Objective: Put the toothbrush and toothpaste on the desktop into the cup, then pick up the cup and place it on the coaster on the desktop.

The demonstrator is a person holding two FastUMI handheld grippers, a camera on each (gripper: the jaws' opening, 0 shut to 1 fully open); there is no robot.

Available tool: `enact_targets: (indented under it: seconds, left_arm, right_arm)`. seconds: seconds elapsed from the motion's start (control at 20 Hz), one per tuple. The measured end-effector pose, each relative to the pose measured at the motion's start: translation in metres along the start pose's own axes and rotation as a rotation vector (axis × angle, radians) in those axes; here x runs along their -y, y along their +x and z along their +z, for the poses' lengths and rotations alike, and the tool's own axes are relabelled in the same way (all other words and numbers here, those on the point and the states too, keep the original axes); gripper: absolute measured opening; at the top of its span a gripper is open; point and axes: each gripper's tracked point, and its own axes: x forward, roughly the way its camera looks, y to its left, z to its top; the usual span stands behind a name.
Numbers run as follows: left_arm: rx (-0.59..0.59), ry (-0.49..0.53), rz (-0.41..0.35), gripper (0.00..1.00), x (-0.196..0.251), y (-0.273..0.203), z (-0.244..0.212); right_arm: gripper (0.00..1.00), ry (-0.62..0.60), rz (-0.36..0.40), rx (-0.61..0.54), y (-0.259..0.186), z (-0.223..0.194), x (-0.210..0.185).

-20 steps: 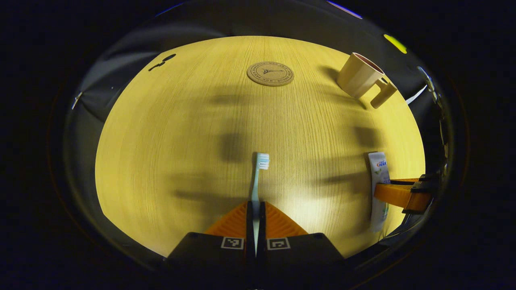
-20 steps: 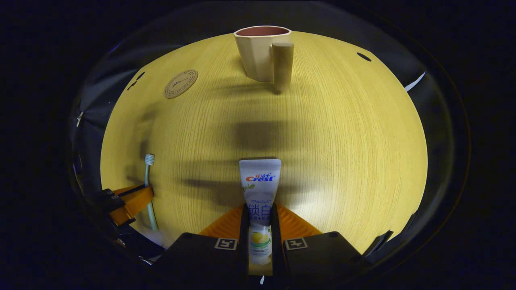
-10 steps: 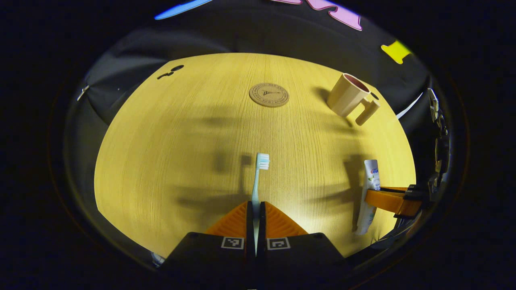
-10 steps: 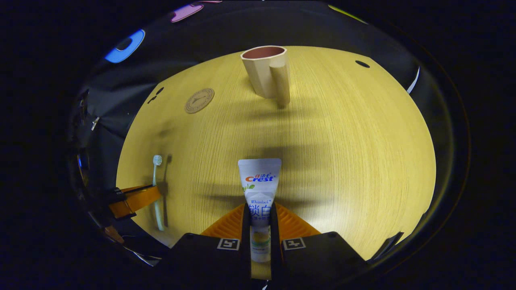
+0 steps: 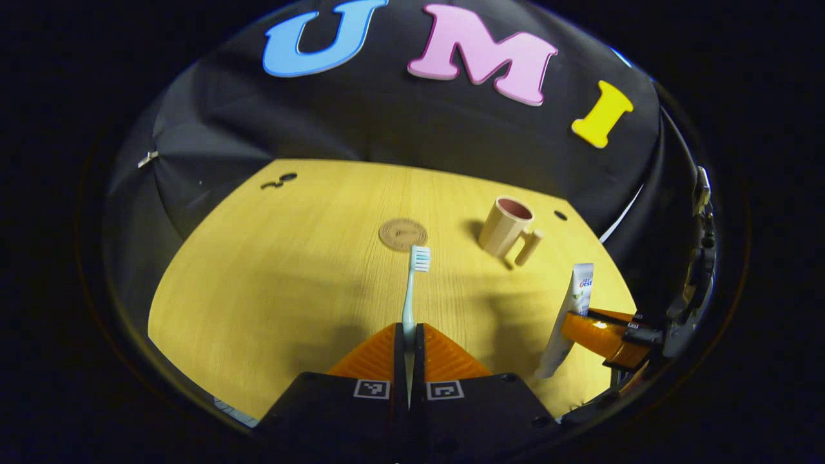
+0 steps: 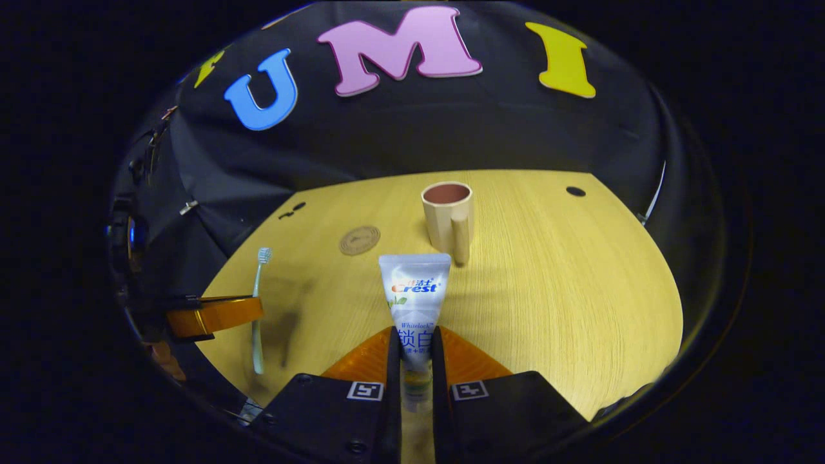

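Pale yellow wood-grain desktop (image 5: pixel 271 283) runs back to the black cloth wall of the booth, and both held things hang above it.

Left gripper view: the left gripper (image 5: pixel 408 335) has its two fingers pressed together on the handle of a slim light-blue toothbrush with white bristles (image 5: pixel 412 283), which stands forward and up from the fingers, clear of the wood. Beyond its head lies the round brown cork coaster (image 5: pixel 403 233), bare on top, and to the side of that the beige faceted cup with a reddish inside and a peg-like handle (image 5: pixel 504 225) stands upright, apart from the coaster. At the edge of this view the right gripper carries the tube.

Right gripper view: the right gripper (image 6: pixel 416 341) is clamped on the lower part of a white squeezable toothpaste tube with a flat crimped end (image 6: pixel 414 296), crimp pointing forward. The cup (image 6: pixel 447 216) stands almost straight ahead with its handle turned this way; the coaster (image 6: pixel 359 240) sits off to one side. The left gripper with the brush shows low at the edge.

Judged risks: the cup is light-looking and narrow-mouthed, so a brush tip or tube end striking the rim could tip it or push it along. Both grippers arriving together could collide. The soft tube may fold or slip in the pinch, and the thin brush handle may swivel between the fingers.
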Motion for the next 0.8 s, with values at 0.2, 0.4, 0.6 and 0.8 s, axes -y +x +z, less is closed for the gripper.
enact_targets:
  seconds: [0.2,0.4,0.6,0.8]
  left_arm:
    - [0.130,0.013,-0.008,0.06,0.015,-0.020,0.023]
    - [0.212,0.001,-0.012,0.06,0.029,-0.036,0.040]
    - [0.260,-0.042,-0.042,0.06,0.046,-0.047,0.056]
    - [0.276,-0.059,-0.044,0.06,0.053,-0.052,0.061]
  right_arm:
    - [0.23,-0.050,-0.004,0.160,-0.026,0.027,0.005]
    - [0.23,-0.087,-0.020,0.287,-0.048,0.086,0.016]
    - [0.23,-0.075,0.028,0.380,-0.054,0.151,0.017]
    - [0.23,-0.016,0.063,0.449,-0.038,0.204,0.024]
